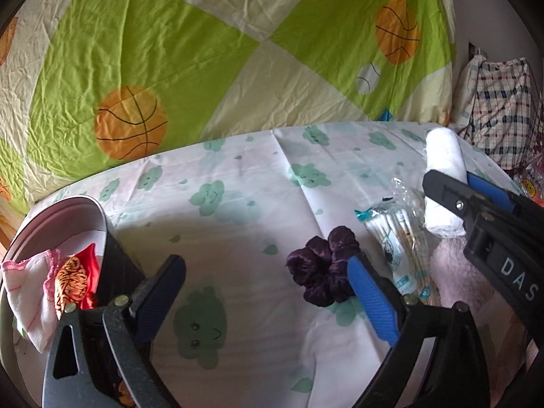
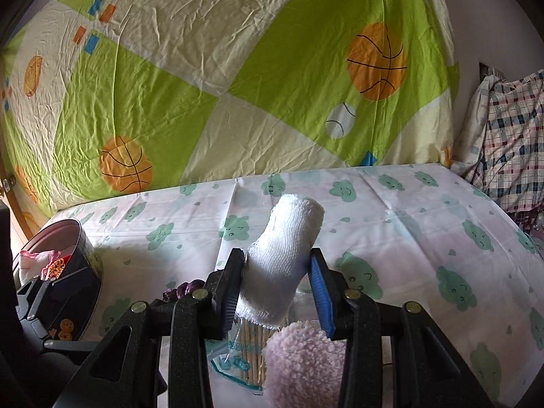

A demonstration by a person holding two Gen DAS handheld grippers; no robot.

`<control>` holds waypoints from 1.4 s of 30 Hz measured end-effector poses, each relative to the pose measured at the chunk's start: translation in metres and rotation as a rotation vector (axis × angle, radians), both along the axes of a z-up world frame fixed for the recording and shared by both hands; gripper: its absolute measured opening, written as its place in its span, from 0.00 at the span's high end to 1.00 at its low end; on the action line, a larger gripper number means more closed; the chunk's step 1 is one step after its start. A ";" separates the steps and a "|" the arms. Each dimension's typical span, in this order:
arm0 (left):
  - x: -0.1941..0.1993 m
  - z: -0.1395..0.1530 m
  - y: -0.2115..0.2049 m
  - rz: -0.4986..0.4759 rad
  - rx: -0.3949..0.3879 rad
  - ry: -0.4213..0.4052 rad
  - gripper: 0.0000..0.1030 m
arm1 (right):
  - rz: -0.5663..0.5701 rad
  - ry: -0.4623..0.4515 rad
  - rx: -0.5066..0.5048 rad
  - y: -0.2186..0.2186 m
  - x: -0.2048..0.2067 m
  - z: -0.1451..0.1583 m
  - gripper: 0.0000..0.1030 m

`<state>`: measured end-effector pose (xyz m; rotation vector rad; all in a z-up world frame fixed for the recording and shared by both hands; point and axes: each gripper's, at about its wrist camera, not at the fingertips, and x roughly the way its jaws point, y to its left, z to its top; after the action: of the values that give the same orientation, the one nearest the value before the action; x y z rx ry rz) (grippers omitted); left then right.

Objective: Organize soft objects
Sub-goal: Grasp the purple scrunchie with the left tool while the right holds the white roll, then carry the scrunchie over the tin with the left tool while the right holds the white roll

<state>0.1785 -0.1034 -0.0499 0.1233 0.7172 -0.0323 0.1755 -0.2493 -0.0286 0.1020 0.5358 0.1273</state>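
Closest to you, your right gripper [image 2: 277, 284] has its 2 pads pressed on the white gauze roll [image 2: 284, 255], squeezing it at the waist so the soft roll bulges and leans up and to the right; a grip at the middle likely keeps it from drooping or unwinding. It hangs clear of the cloud-print sheet [image 2: 408, 238], above the pink fluffy cloth [image 2: 306, 363] and the clear bag of cotton swabs [image 2: 244, 353], which lie together toward the sheet's near edge, probably where the pile to sort was gathered. Your left gripper [image 1: 265, 292] stands wide open and holds nothing; its blue pad [image 1: 370, 299] lies against the dark purple scrunchie [image 1: 324, 265], while the black one sits well apart from it, so it looks lined up for that piece next. At the sheet's left edge the round tin [image 1: 105, 238] stands open beside that gripper, already holding a pink-trimmed white cloth [image 1: 27, 292] and a red and orange patterned piece [image 1: 76, 280], so it seems to be the collecting place. Beyond the far edge rises the green basketball-print quilt [image 2: 238, 68], with a plaid bundle [image 2: 510, 142] at the far right corner.
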 end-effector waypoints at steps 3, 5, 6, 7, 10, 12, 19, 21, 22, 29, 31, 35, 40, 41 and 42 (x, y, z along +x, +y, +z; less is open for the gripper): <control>0.005 -0.004 -0.004 -0.021 -0.017 0.020 0.06 | -0.011 -0.003 0.002 -0.002 -0.001 -0.001 0.60; 0.007 -0.006 -0.007 -0.037 -0.028 0.030 0.06 | -0.019 -0.005 0.005 -0.004 -0.001 -0.001 0.60; 0.008 -0.007 -0.009 -0.050 -0.024 0.032 0.06 | -0.024 -0.008 0.007 -0.005 -0.001 -0.001 0.60; 0.010 -0.008 -0.013 -0.063 -0.021 0.042 0.06 | -0.027 -0.010 0.009 -0.006 -0.002 -0.001 0.60; 0.015 -0.009 -0.016 -0.075 -0.031 0.058 0.09 | -0.031 -0.017 0.009 -0.006 -0.003 0.000 0.60; 0.020 -0.011 -0.018 -0.090 -0.039 0.080 0.17 | -0.030 -0.015 0.003 -0.004 -0.002 -0.001 0.60; 0.028 -0.019 -0.010 -0.132 -0.136 0.153 0.55 | -0.017 -0.026 -0.014 0.000 -0.003 -0.001 0.60; 0.026 -0.018 -0.009 -0.128 -0.135 0.144 0.60 | -0.011 -0.037 -0.018 0.001 -0.005 -0.001 0.60; 0.023 -0.017 -0.009 -0.126 -0.127 0.134 0.62 | -0.010 -0.042 -0.022 0.002 -0.006 -0.001 0.60; 0.004 -0.006 0.012 -0.057 -0.116 0.048 0.65 | 0.019 -0.071 -0.036 0.010 -0.012 -0.001 0.60; -0.002 -0.003 0.017 -0.042 -0.112 0.021 0.65 | 0.031 -0.078 -0.037 0.013 -0.013 -0.001 0.60; -0.014 0.003 0.024 -0.012 -0.099 -0.032 0.65 | 0.061 -0.089 -0.019 0.017 -0.015 -0.002 0.60; -0.031 0.010 0.029 0.024 -0.057 -0.105 0.65 | 0.070 -0.105 -0.002 0.018 -0.018 0.000 0.60; -0.036 0.011 0.030 0.030 -0.053 -0.121 0.65 | 0.073 -0.111 -0.001 0.018 -0.019 0.000 0.60; -0.040 0.013 0.031 0.033 -0.053 -0.137 0.65 | 0.076 -0.118 -0.002 0.019 -0.020 0.001 0.60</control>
<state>0.1386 -0.0719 -0.0371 0.0623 0.5807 -0.0106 0.1553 -0.2301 -0.0277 0.0717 0.4220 0.2059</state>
